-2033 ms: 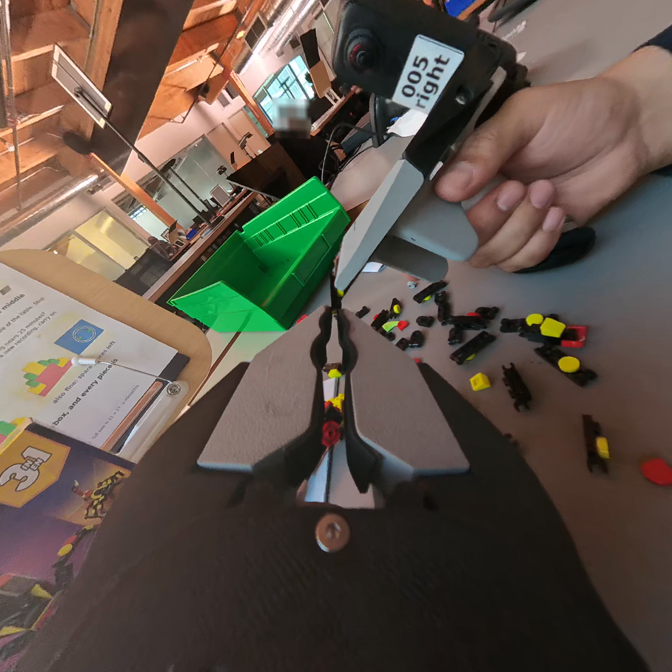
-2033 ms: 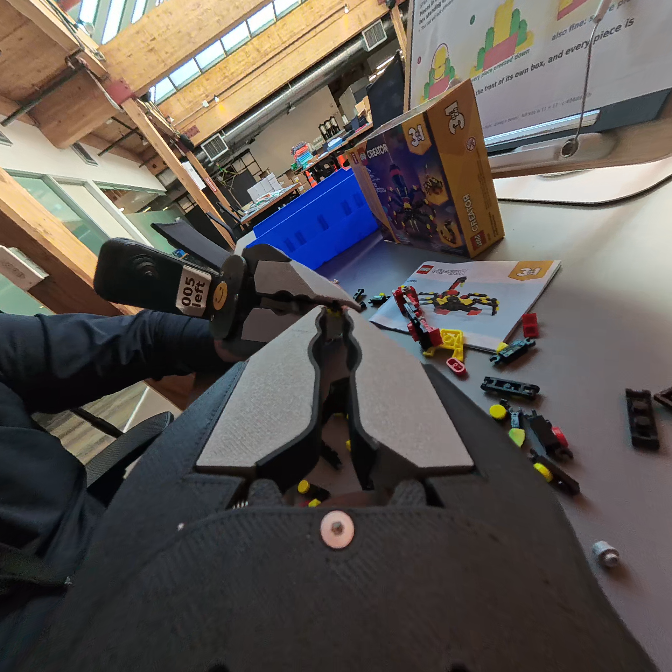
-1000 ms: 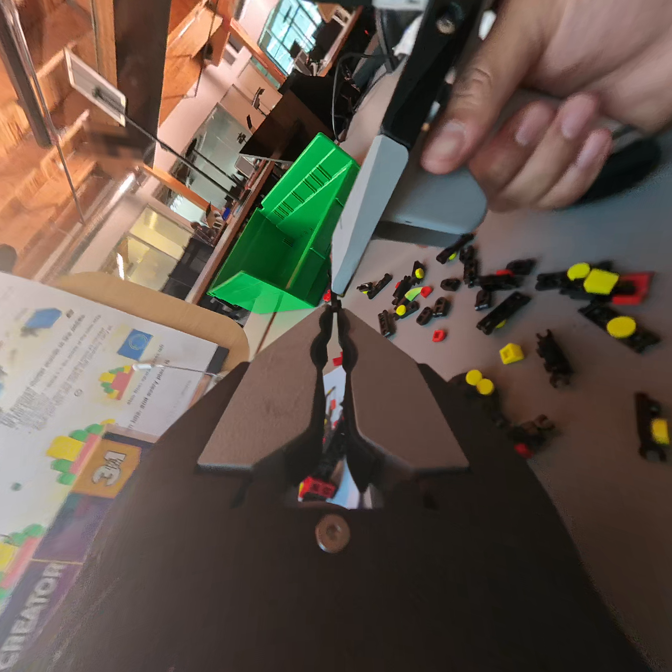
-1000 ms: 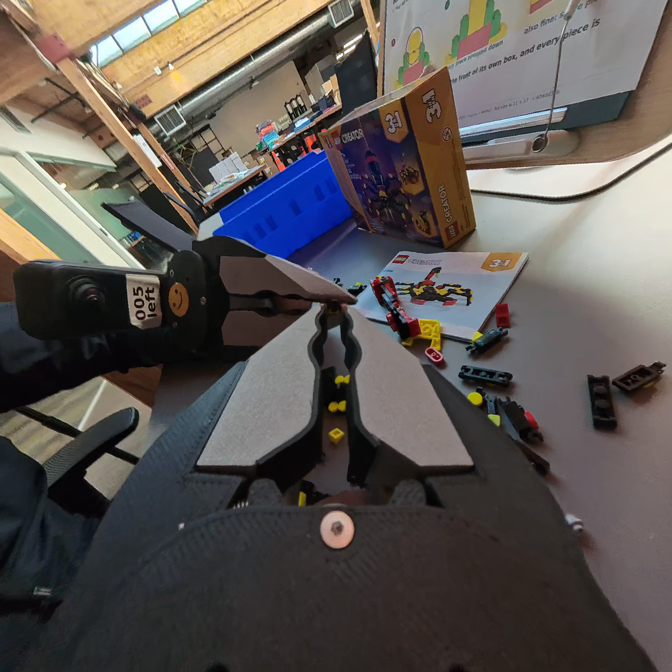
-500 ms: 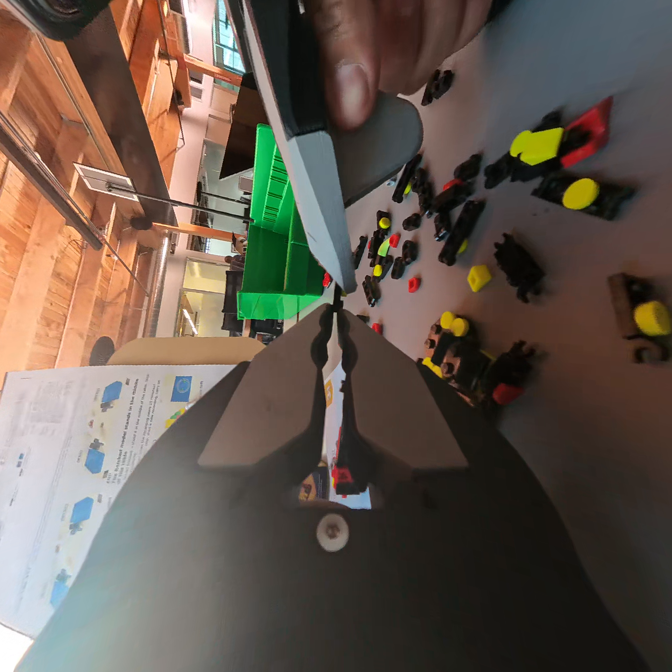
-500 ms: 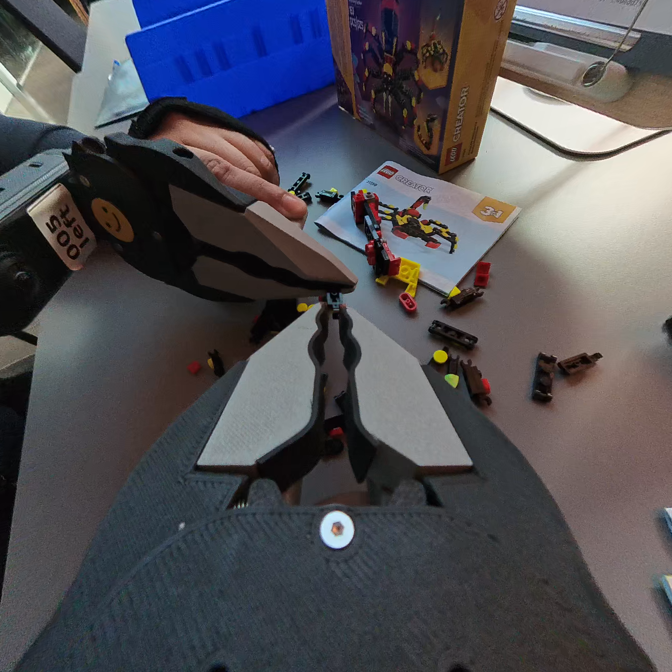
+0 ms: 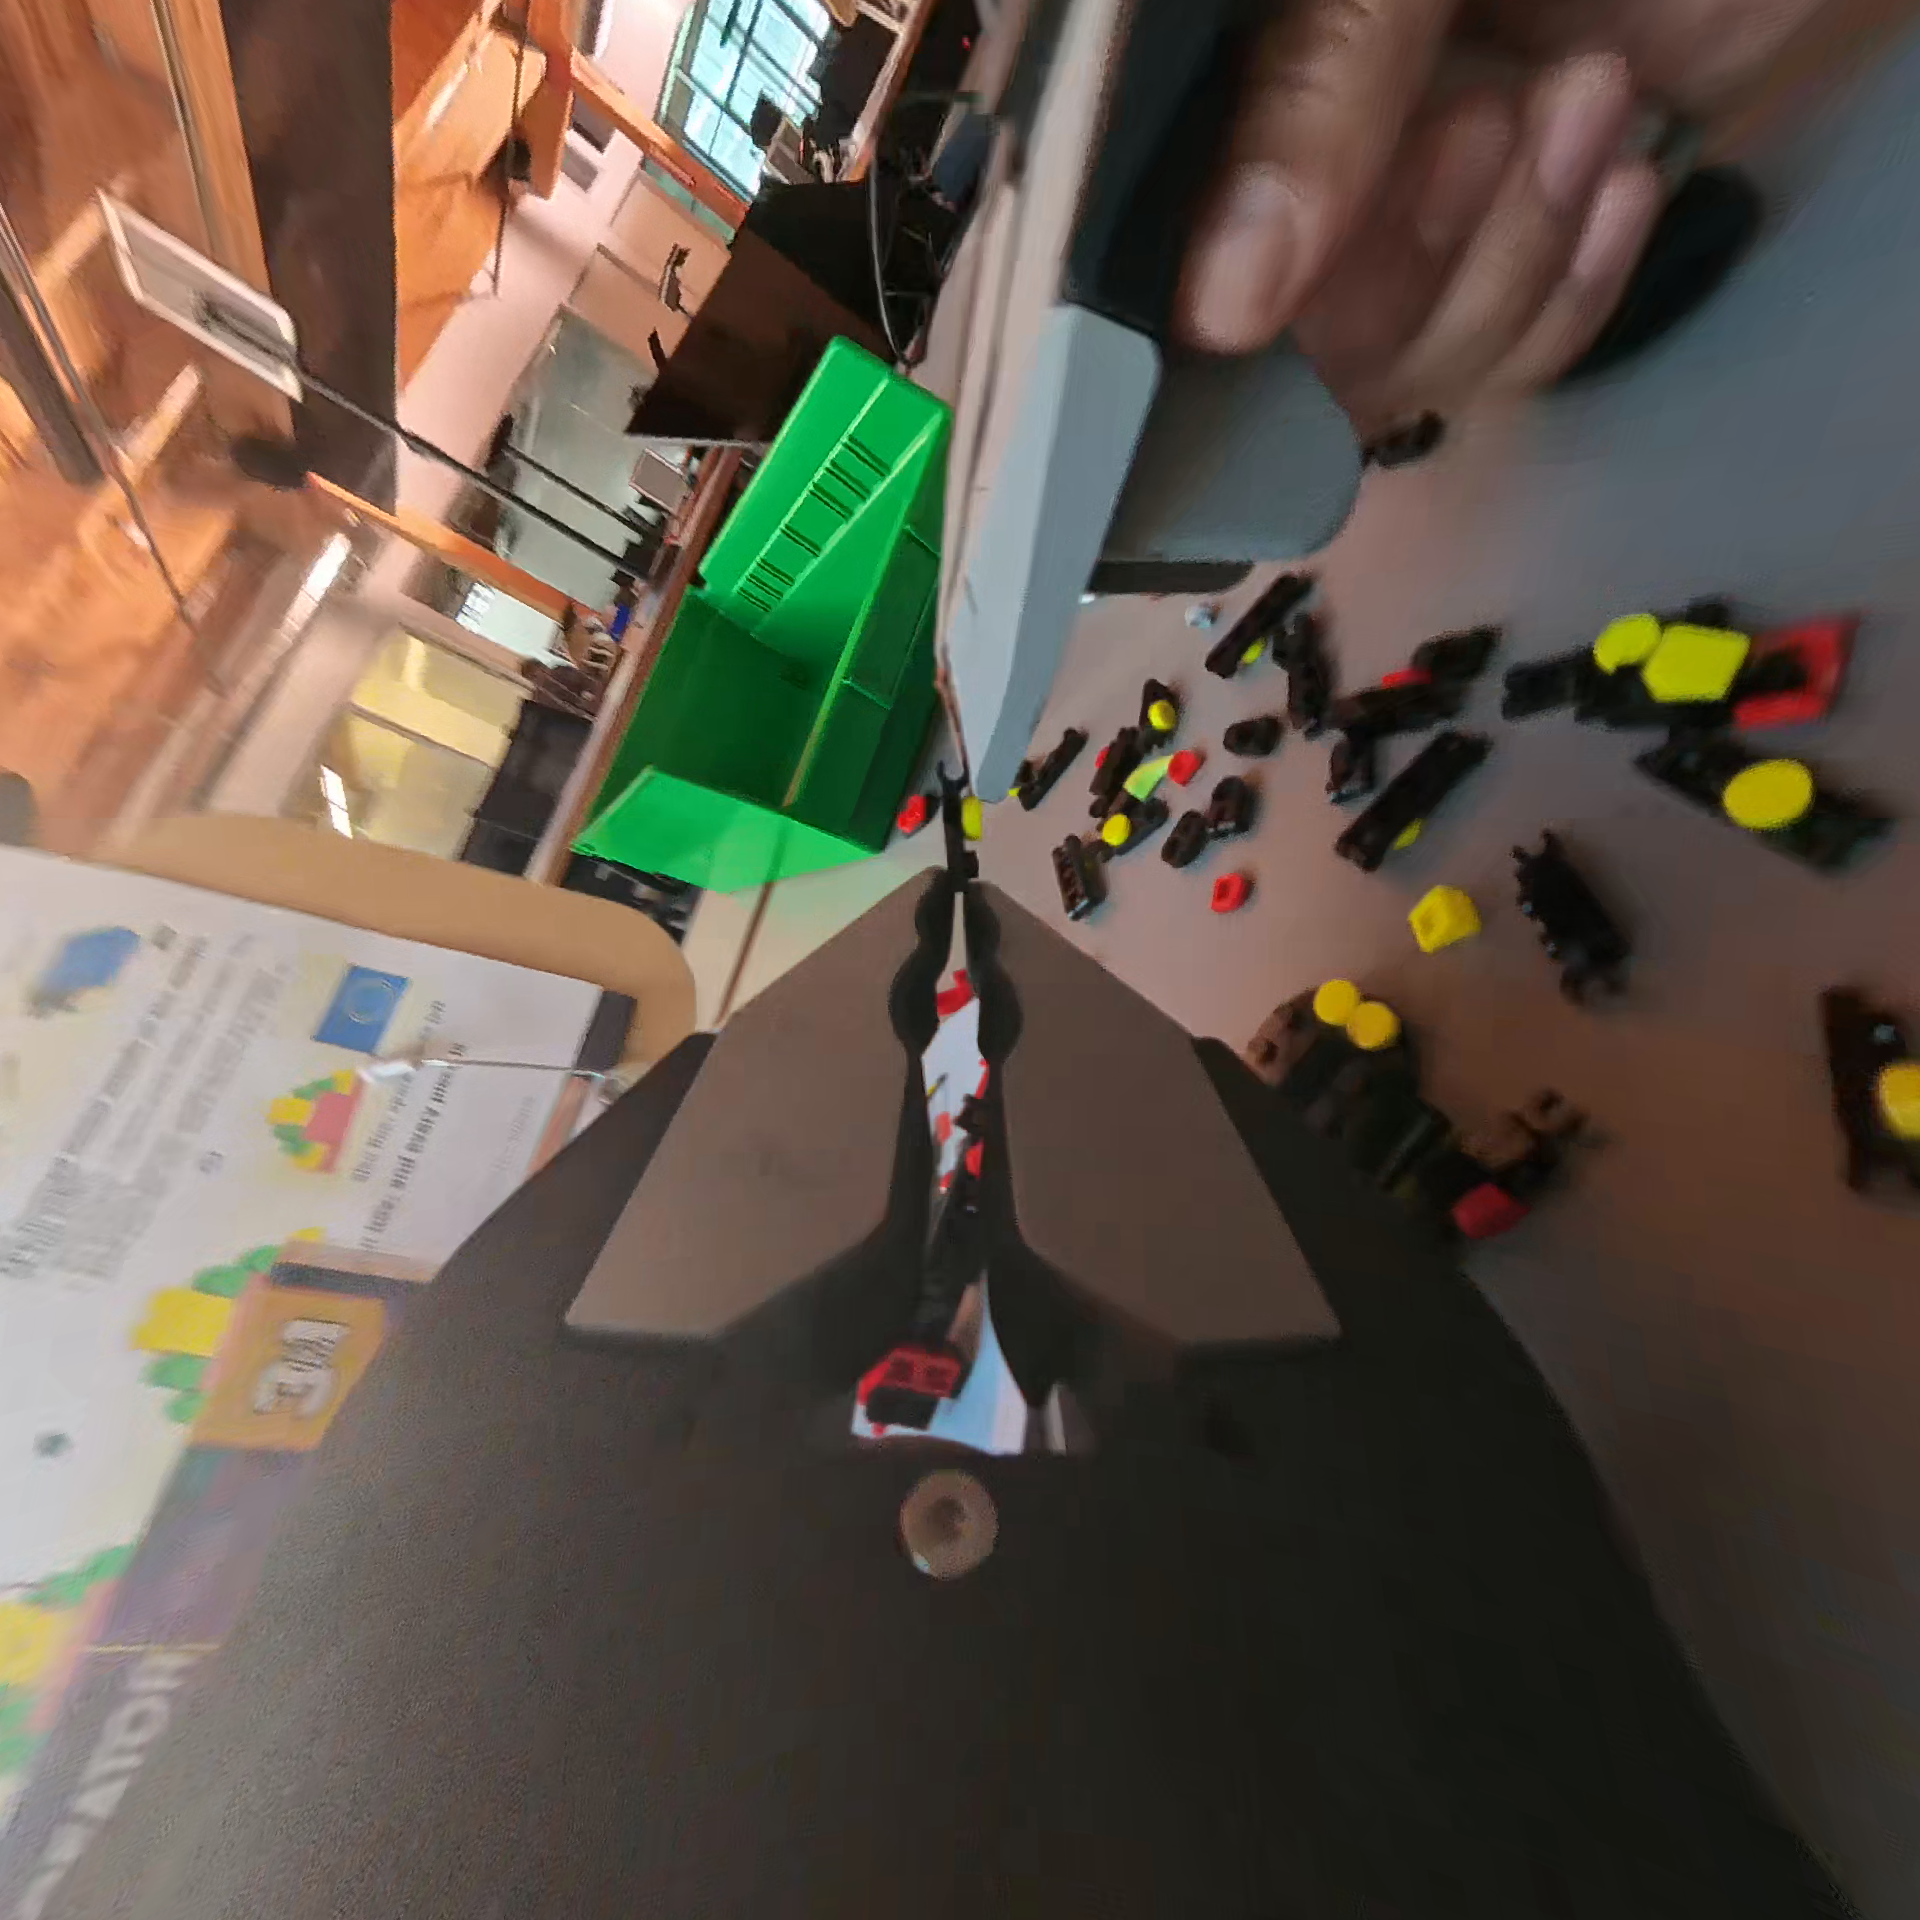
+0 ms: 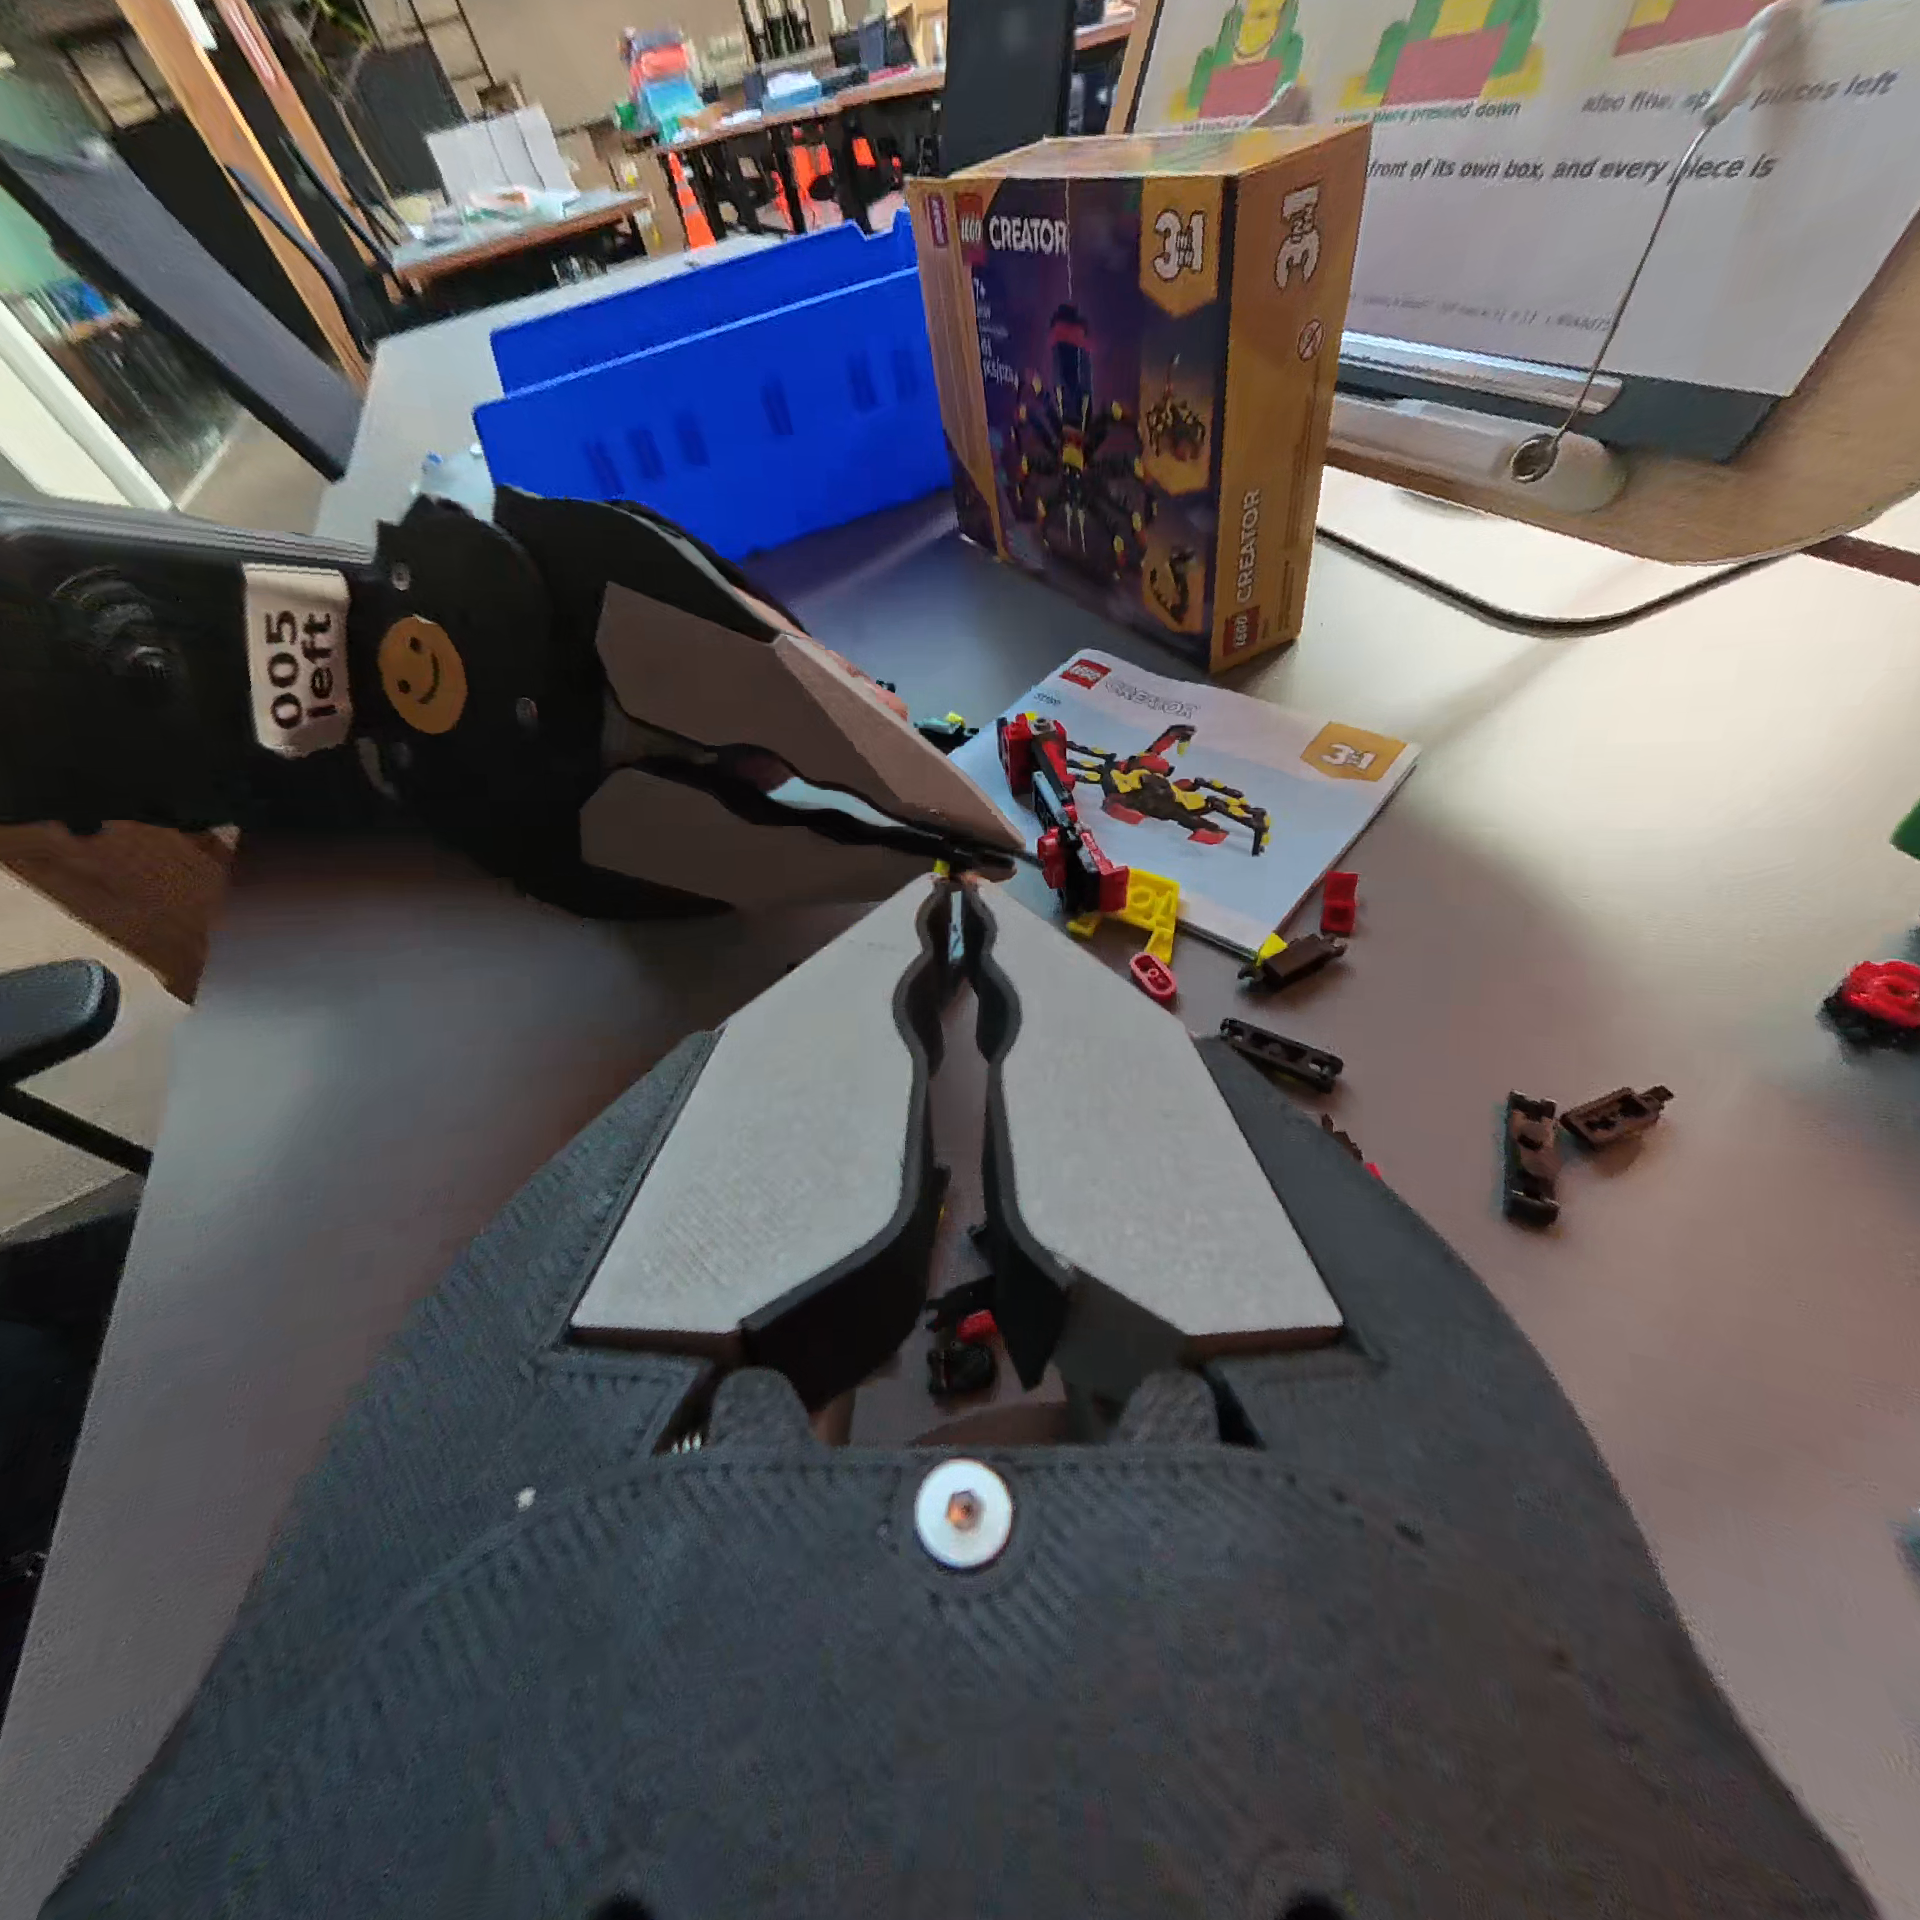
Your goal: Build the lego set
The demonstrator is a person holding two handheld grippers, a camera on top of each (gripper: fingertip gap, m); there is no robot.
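Black hand-held gripper [image 8: 951, 894], grey pads [image 8: 769, 1174]

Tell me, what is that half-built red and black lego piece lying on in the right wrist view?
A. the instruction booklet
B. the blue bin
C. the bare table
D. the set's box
A: the red and black assembly lies across the instruction booklet, in front of the upright box.

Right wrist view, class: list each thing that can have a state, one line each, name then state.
left hand-held gripper: shut on a thin black piece
right hand-held gripper: shut, tip at that piece
lego box: upright
instruction booklet: closed, flat
blue bin: contents hidden
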